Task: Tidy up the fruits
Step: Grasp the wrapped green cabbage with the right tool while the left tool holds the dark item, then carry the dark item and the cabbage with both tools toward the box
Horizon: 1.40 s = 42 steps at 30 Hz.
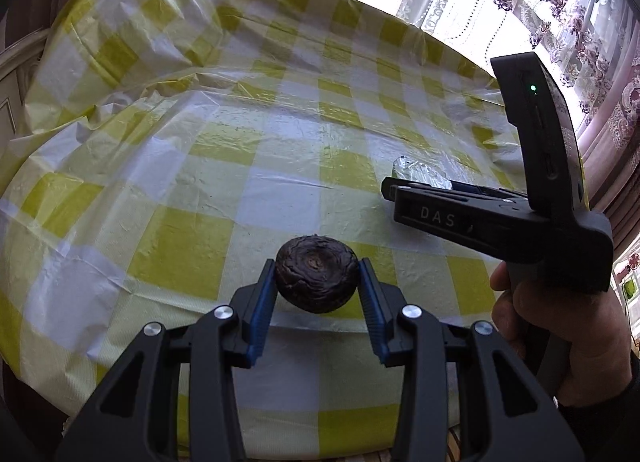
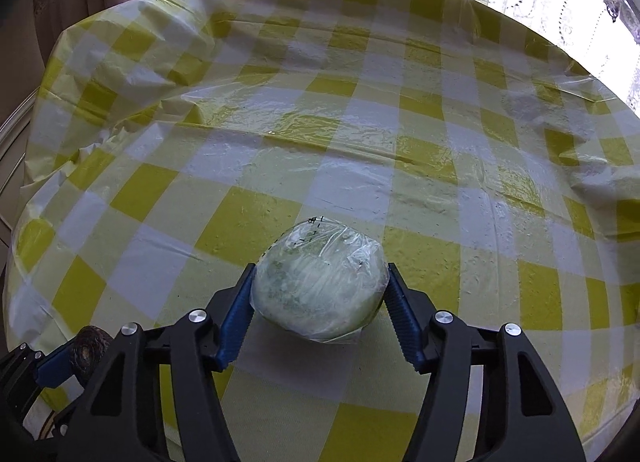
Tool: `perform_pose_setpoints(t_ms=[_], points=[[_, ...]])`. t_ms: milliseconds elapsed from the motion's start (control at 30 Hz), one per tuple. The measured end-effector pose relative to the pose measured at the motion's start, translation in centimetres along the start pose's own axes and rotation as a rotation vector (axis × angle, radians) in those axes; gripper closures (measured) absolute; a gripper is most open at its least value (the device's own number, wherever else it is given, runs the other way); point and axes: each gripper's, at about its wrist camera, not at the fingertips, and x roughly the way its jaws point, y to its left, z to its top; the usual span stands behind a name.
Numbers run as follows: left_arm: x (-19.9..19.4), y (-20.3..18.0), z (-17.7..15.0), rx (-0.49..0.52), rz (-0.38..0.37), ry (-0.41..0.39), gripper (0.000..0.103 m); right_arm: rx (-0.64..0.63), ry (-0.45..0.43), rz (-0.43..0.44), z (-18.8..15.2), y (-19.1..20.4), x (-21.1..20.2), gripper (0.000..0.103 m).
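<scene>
On the left, the left claw (image 1: 317, 282) grips a dark wrinkled fruit (image 1: 316, 274), squat and round, just above the surface (image 1: 200, 190) with its crinkly yellow-checked plastic cloth. To its right, the right claw (image 2: 320, 290) clamps a pale green wrapped fruit (image 2: 320, 286), broader than tall, glossy film creased.

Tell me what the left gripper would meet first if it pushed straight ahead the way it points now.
Probably only the checked tablecloth. The left gripper is shut on the dark fruit, and the right gripper sits off to the right.
</scene>
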Motion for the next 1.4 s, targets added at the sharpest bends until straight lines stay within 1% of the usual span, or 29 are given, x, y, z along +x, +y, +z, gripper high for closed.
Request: perform_pose_setpoints(t_ms=[100, 233, 333, 400, 533, 667, 800, 967, 1200, 1400], points=[[0.0, -0.2, 0.0, 0.009, 0.002, -0.002, 0.062, 0.018, 0.009, 0.015, -1.0, -0.7, -0.8, 0.043], [-0.1, -0.6, 0.0, 0.028, 0.001, 0.001, 0.062, 0.028, 0.024, 0.019, -3.2, -1.7, -2.5, 0.043], [0.0, -1.2, -0.2, 0.054, -0.007, 0.020, 0.062, 0.030, 0.042, 0.012, -5.0, -2.4, -3.9, 0.043], [0.2, -1.7, -0.4, 0.075, -0.028, 0.050, 0.062, 0.037, 0.055, 0.012, -6.1, -2.8, -4.8, 0.043], [0.7, -2.1, -1.0, 0.093, -0.041, 0.111, 0.062, 0.043, 0.067, 0.009, -8.4, -3.4, -6.4, 0.043], [0.5, -2.4, -1.4, 0.116, -0.039, 0.129, 0.062, 0.058, 0.073, 0.013, -10.1, -4.0, -7.7, 0.043], [-0.1, -2.4, -1.9, 0.116, -0.044, 0.133, 0.063, 0.080, 0.075, 0.020, -11.6, -4.8, -8.8, 0.043], [-1.6, -3.3, -2.2, 0.140, -0.044, 0.102, 0.063, 0.123, 0.052, 0.027, -13.3, -5.9, -10.7, 0.043], [-2.9, -6.3, -3.0, 0.218, -0.054, 0.088, 0.063, 0.181, 0.005, 0.013, -15.5, -8.2, -14.3, 0.043], [-3.5, -9.9, -3.7, 0.289, -0.074, 0.084, 0.063, 0.237, -0.023, -0.023, -18.1, -11.6, -17.2, 0.043]])
